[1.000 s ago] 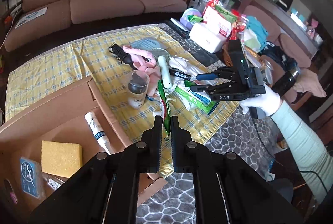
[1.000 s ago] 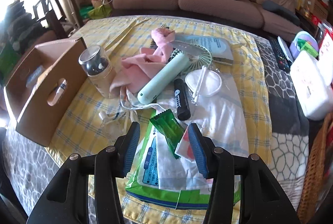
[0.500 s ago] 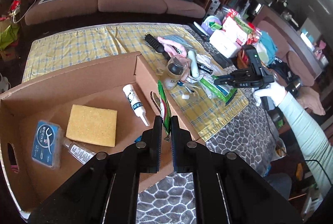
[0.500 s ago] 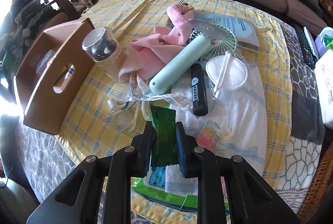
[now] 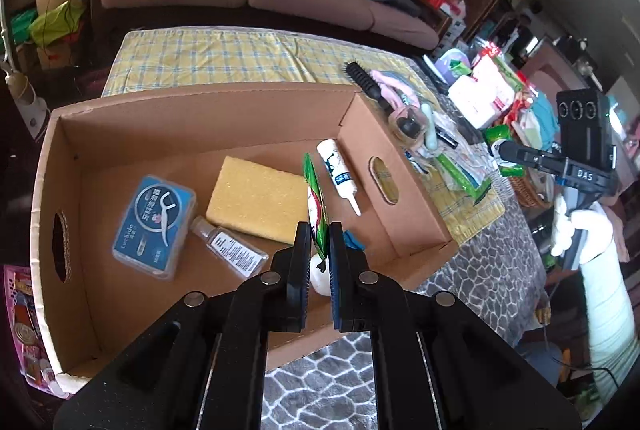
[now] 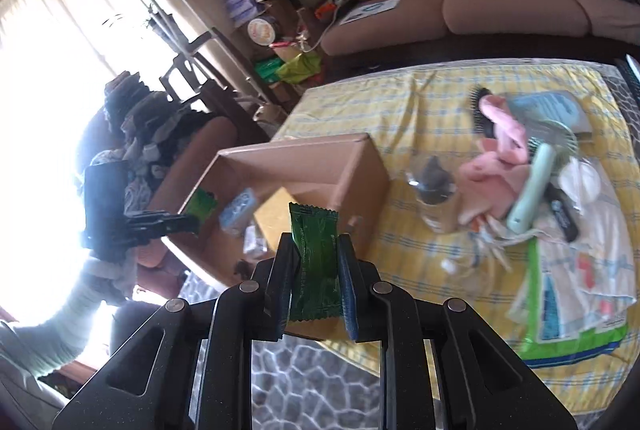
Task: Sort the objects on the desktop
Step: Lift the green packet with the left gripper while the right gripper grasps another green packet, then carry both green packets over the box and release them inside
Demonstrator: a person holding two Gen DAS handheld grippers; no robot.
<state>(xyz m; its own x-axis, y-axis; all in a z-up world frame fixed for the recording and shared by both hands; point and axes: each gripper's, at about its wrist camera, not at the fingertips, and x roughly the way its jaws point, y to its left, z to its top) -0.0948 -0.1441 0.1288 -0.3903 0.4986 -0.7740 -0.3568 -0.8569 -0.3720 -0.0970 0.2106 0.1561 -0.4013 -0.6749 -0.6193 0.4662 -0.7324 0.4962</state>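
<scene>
Left wrist view, left to right. Cardboard box (image 5: pixel 72 134), open-topped, on the table. Contents: blue floss-pick case (image 5: pixel 154 224) at 9 o'clock on the box floor; small clear bottle (image 5: pixel 228 248) just beside it; yellow sponge (image 5: pixel 256 200) at centre; white tube (image 5: pixel 338 170) at 2 o'clock against the right wall. Left gripper (image 5: pixel 319 258) over the box floor, jaws clamped on a green sachet (image 5: pixel 316 202) held edge-on and upright.

Outside the box, on the yellow checked cloth (image 5: pixel 224 52): black hairbrush (image 5: pixel 362 80), pink cloth (image 5: pixel 386 84), mint-green fan (image 5: pixel 430 134), green-and-white wipes pack (image 5: pixel 464 178).

Right gripper (image 5: pixel 504 150) at 3 o'clock, raised above the table, held by a white-gloved hand (image 5: pixel 580 230).

Right wrist view: right gripper (image 6: pixel 316 270), jaws clamped on a green snack packet (image 6: pixel 314 262), held upright in front of the box (image 6: pixel 360 186). Loose items lie at 3 o'clock, blurred: pink cloth (image 6: pixel 500 166), fan (image 6: pixel 532 182), wipes pack (image 6: pixel 572 310).
</scene>
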